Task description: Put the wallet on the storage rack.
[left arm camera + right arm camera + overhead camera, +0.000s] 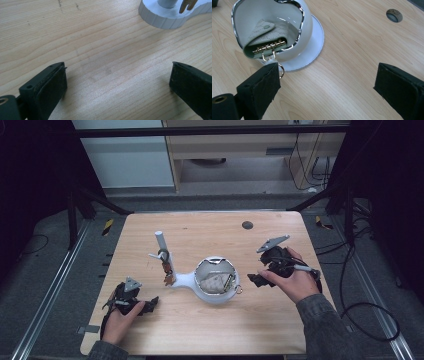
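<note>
Lying in a white ceramic bowl (pixel 307 30), a pale leather key case (pixel 265 36) is seen just beyond the right gripper (pixel 325 82), jaws apart and empty; gold hooks are revealed close up

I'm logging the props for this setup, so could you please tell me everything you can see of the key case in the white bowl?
The key case is a pale, cream-coloured, leather-look pouch with stitched edges and a snap button. It is open at one side, showing a row of gold key hooks, from which a metal ring hangs over the rim. It lies tilted inside the white bowl, leaning on its wall.
</note>
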